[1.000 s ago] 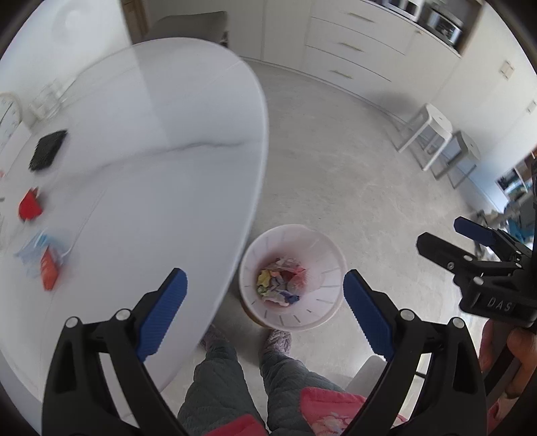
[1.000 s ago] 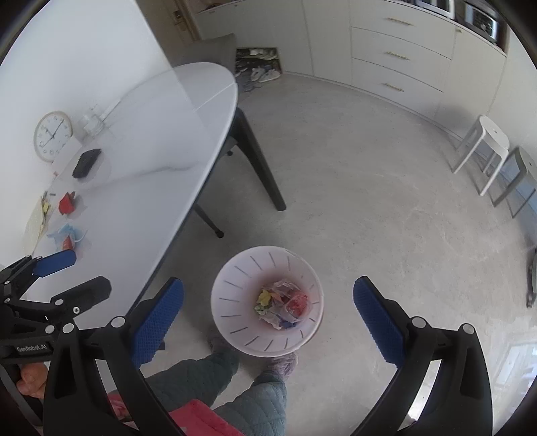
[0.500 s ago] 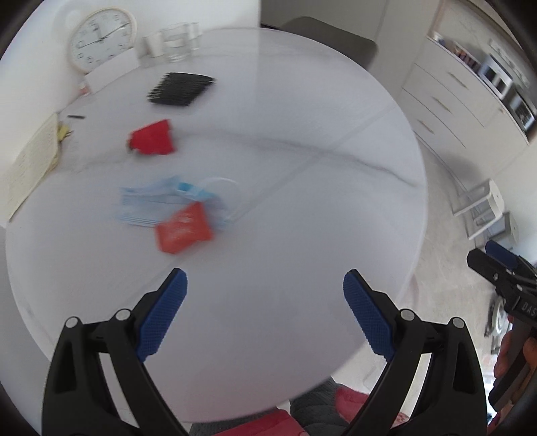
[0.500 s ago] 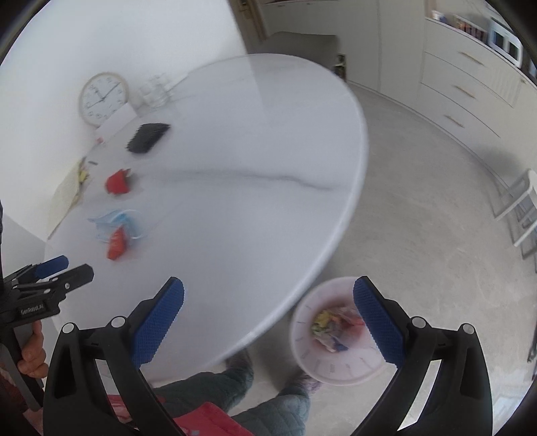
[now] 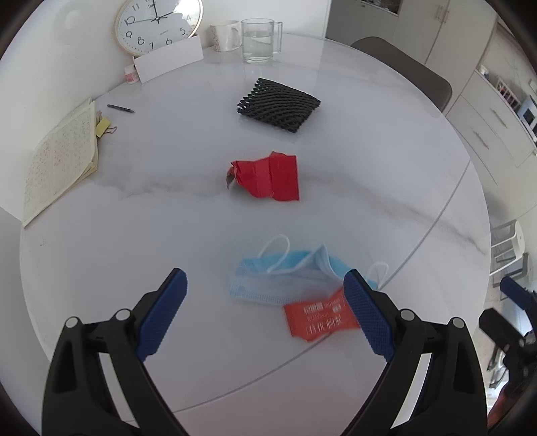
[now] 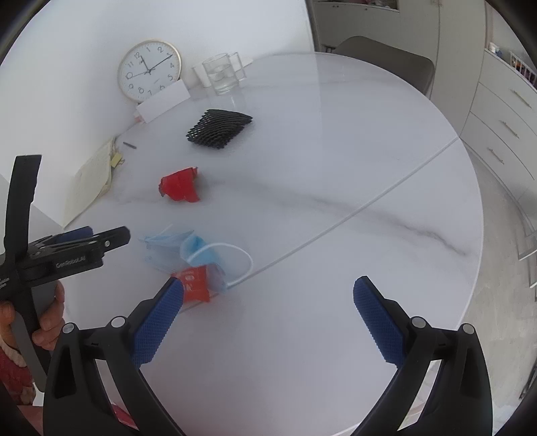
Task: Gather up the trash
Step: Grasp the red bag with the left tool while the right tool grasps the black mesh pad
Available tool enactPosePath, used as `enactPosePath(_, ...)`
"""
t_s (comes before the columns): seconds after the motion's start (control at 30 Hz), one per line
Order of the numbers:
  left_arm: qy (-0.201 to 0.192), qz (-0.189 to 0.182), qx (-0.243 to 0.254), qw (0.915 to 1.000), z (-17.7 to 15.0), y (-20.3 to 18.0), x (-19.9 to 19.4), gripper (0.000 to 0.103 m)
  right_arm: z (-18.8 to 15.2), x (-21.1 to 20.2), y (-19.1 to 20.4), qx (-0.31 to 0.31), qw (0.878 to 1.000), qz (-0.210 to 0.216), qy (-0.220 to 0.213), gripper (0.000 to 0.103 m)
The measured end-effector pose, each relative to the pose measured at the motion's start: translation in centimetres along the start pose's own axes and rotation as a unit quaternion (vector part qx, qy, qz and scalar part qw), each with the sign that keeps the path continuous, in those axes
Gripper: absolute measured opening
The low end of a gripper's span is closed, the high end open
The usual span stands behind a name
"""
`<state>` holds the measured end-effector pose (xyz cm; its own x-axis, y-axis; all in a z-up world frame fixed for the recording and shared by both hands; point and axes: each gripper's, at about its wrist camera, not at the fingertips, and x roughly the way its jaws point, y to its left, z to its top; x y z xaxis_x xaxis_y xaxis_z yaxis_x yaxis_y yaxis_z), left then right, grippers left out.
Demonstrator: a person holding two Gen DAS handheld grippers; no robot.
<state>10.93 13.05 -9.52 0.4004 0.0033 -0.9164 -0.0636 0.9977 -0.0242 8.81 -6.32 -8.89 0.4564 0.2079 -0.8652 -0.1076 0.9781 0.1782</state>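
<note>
On the white marble table (image 5: 386, 167) lie a blue face mask (image 5: 285, 273), an orange-red sachet (image 5: 319, 315) at its near edge, a crumpled red wrapper (image 5: 268, 176) and a black foam net (image 5: 278, 104) farther back. My left gripper (image 5: 265, 302) is open and empty, hovering just short of the mask and sachet. My right gripper (image 6: 268, 308) is open and empty over the table, to the right of the mask (image 6: 181, 248) and sachet (image 6: 196, 285). The red wrapper (image 6: 179, 186) and net (image 6: 218, 127) lie beyond. The left gripper also shows in the right wrist view (image 6: 97, 239).
At the back stand a wall clock (image 5: 157, 23), a white card (image 5: 167, 62), a mug (image 5: 225, 35) and a glass of water (image 5: 260, 40). An open notebook (image 5: 58, 157), a pen (image 5: 120, 108) and a yellow clip (image 5: 104, 125) lie at the left. A chair (image 5: 402, 67) stands behind the table.
Both grippers have swung up from the trash bin on the floor to the table top. The left one has closed in on the mask and sachet. Both stay open and empty.
</note>
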Motion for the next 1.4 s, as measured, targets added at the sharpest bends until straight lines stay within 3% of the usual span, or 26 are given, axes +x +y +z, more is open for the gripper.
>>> enactPosePath(0.2,0.025,-0.005,-0.062,0.9978,3.3,0.7,2.9,0.090,2.3,2.1,1.1,-0.022,1.000,-0.003,0.013,0.100)
enactPosePath(0.4,0.036,0.033,-0.113,0.9924,7.1,-0.4,5.9,0.090,4.5,4.3,0.5,-0.027,0.999,0.008,0.026,0.100)
enactPosePath(0.47,0.051,0.053,-0.146,0.9866,8.3,-0.4,7.5,0.090,5.0,5.0,0.1,-0.031,0.999,0.010,0.032,0.100)
enactPosePath(0.6,0.077,0.067,-0.227,0.9685,9.5,0.0,9.9,0.090,6.1,6.4,-1.0,-0.033,0.999,0.011,0.042,0.100)
enactPosePath(0.7,0.094,0.084,-0.294,0.9475,9.8,0.5,11.3,0.090,6.9,7.0,-1.8,-0.030,0.999,0.013,0.044,0.100)
enactPosePath(0.87,0.115,0.093,-0.400,0.9044,9.9,1.3,13.1,0.090,8.4,8.2,-3.6,-0.033,0.998,0.007,0.051,0.100)
enactPosePath(1.0,0.121,0.095,-0.445,0.8821,10.0,1.5,13.9,0.078,9.6,8.9,-4.6,-0.040,0.998,0.003,0.053,0.100)
enactPosePath(1.07,0.125,0.102,-0.456,0.8753,10.1,1.7,14.3,0.069,10.1,9.2,-4.8,-0.044,0.998,0.002,0.054,0.100)
enactPosePath(1.23,0.161,0.085,-0.482,0.8568,9.3,2.3,16.0,0.061,11.4,9.9,-4.5,-0.058,0.997,0.007,0.050,0.100)
enactPosePath(1.33,0.160,0.093,-0.488,0.8528,8.8,2.7,16.2,0.061,12.3,10.5,-3.9,-0.069,0.996,0.010,0.047,0.100)
enactPosePath(1.4,0.155,0.100,-0.483,0.8557,8.8,2.8,16.2,0.061,12.9,10.8,-3.6,-0.074,0.996,0.013,0.045,0.100)
